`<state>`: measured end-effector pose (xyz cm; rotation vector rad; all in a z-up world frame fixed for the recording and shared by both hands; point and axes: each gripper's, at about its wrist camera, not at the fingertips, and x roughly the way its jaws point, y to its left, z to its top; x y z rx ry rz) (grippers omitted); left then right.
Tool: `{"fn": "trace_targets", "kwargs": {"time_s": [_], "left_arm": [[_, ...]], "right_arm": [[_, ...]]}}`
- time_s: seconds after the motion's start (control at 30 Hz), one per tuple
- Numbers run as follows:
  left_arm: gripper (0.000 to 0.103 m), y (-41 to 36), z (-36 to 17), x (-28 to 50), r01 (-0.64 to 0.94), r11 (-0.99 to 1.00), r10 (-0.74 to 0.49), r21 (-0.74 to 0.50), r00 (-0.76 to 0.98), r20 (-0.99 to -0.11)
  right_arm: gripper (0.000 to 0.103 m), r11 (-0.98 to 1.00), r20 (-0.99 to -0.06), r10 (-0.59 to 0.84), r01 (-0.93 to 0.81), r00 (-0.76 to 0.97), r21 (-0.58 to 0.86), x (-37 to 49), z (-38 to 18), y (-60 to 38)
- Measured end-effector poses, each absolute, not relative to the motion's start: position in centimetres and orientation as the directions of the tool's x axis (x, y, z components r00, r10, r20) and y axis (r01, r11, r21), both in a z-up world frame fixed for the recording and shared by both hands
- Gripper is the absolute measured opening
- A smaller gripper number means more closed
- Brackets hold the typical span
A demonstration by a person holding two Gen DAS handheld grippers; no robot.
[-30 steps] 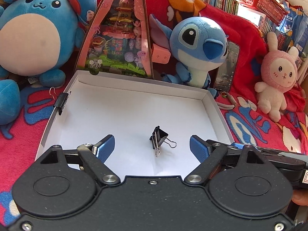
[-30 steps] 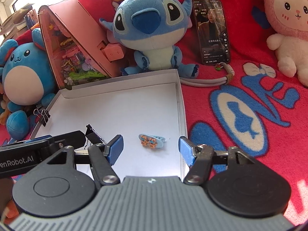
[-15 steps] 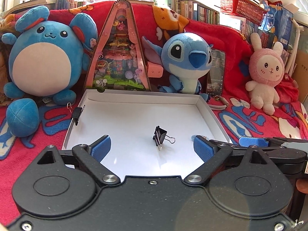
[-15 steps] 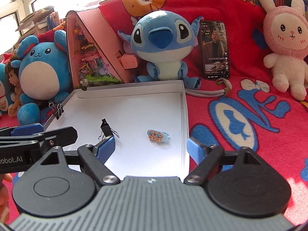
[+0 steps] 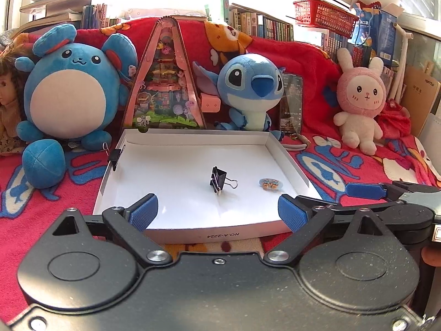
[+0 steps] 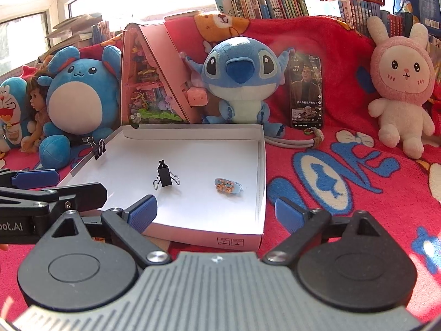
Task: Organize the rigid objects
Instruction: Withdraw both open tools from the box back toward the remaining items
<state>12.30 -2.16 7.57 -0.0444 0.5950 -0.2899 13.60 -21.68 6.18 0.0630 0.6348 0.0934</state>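
Left gripper [image 5: 217, 211] open, right gripper [image 6: 216, 211] open, hair clip [image 6: 228, 187] detail blurred

Before you sits a shallow white box lid [image 5: 198, 235] of smooth matt cardboard on a fuzzy red fleece blanket [image 6: 358, 182]. Inside it, a binder clip [image 5: 218, 179] shows black-painted metal with shiny wire handles, beside a glossy plastic hair clip [image 6: 228, 186]. Your left gripper [image 5: 217, 211] and right gripper [image 6: 215, 211] carry ribbed blue rubbery pads on speckled matt black plastic. The Stitch toy [image 6: 239, 82] behind is soft plush.
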Motion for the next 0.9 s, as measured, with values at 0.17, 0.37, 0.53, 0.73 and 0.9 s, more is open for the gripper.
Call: {"fn": "trace_targets", "kwargs": {"time_s": [0.17, 0.37, 0.53, 0.73, 0.9], "left_arm": [[0.094, -2.1, 7.6, 10.4, 0.261, 0.959, -0.277, -0.106, 0.807, -0.522], [0.094, -2.0, 7.7, 8.6, 0.273, 0.956, -0.287, -0.104, 0.815, -0.503], [0.097, -1.7, 7.7, 7.2, 0.262, 0.961, -0.272, -0.089, 0.836, -0.477], [0.098, -1.2, 7.5, 5.9, 0.253, 0.964, -0.261, -0.079, 0.853, -0.453], [0.099, -0.9, 6.9, 5.3, 0.253, 0.965, -0.258, -0.073, 0.850, -0.460]], "right_arm": [[0.100, 0.995, -0.568, 0.100, -0.078, 0.817, 0.062, 11.9, 6.1, -21.3], [0.103, 0.995, -0.550, 0.104, -0.085, 0.829, 0.059, 10.4, 6.1, -21.3], [0.103, 0.994, -0.526, 0.101, -0.102, 0.844, 0.028, 9.1, 6.1, -21.0], [0.103, 0.995, -0.505, 0.096, -0.102, 0.858, 0.016, 7.8, 5.9, -21.0], [0.103, 0.995, -0.501, 0.096, -0.087, 0.860, 0.041, 7.0, 5.4, -21.5]]}}
